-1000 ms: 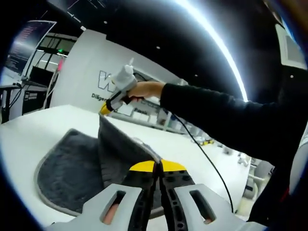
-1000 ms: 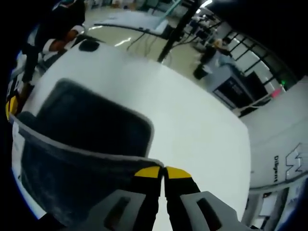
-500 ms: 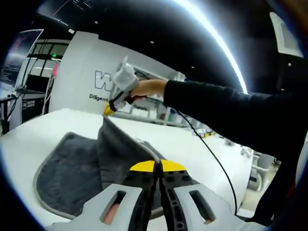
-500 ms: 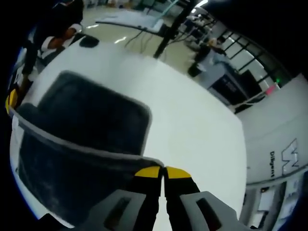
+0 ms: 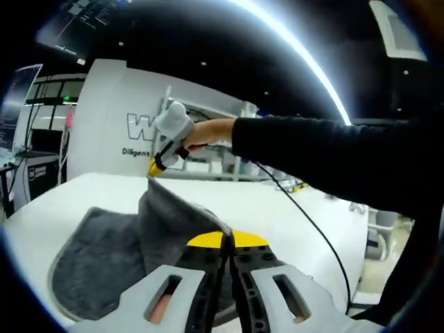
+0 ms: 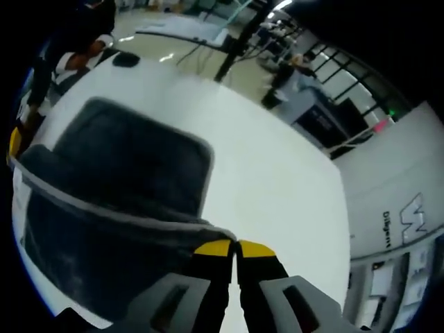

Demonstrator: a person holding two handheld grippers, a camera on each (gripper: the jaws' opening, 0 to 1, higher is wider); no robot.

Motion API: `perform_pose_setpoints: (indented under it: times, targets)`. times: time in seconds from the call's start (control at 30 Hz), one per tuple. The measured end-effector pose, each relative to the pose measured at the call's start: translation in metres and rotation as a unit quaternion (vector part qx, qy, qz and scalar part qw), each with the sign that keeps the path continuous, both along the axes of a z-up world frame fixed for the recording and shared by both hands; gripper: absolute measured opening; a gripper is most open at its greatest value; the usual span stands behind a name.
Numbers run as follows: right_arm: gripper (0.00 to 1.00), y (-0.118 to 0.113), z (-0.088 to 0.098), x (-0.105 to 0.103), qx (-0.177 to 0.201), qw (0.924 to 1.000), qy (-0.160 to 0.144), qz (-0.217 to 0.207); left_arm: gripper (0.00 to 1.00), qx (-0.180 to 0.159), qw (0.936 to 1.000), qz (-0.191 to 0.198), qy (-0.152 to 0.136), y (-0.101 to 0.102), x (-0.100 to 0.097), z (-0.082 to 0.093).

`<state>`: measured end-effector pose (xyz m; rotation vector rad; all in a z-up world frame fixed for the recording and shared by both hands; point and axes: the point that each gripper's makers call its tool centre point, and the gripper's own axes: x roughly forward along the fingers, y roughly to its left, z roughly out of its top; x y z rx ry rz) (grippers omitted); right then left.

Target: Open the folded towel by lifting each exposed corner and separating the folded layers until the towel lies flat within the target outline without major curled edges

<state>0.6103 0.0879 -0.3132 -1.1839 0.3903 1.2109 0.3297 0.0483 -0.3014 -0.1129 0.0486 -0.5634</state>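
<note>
Counter [image 6: 277, 173] is white and broad; I can't make out any target outline on it. Towel [image 6: 132, 166] — dark grey with a pale hem — has its lower layer lying flat on the counter, while the top layer is lifted off it with the hem stretched taut between the two grippers.

Left gripper [image 5: 227, 239]: jaws pinched together on one hem corner at the near side. Right gripper [image 6: 234, 244]: jaws likewise clamped on the other corner; in the left gripper view it sits higher and farther off, at [image 5: 156, 166].

My read of the step — carry both corners together, level and at matched speed, over and away from the flat layer so the flap peels open without bunching. Keep the hem tight; slack would let the edge curl. Lower before releasing, don't drop it.
</note>
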Motion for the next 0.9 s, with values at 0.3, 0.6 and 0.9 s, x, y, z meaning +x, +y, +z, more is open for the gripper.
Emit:
perform_pose_setpoints:
  times: [0.3,0.6,0.9]
  targets:
    - [0.0,-0.015,0.0,0.005,-0.011,0.9998,-0.003,-0.019,0.01,0.076,0.9962,0.02,-0.038,0.003,-0.001,0.006]
    - [0.0,-0.034,-0.001,0.007,-0.007,0.9999,-0.011,0.003,0.01,0.067,0.9968,0.033,-0.028,0.004,-0.001,0.002]
    - [0.0,-0.046,0.001,0.011,-0.013,0.9998,-0.001,-0.014,0.01,0.084,0.9959,0.018,-0.027,-0.011,0.002,0.0]
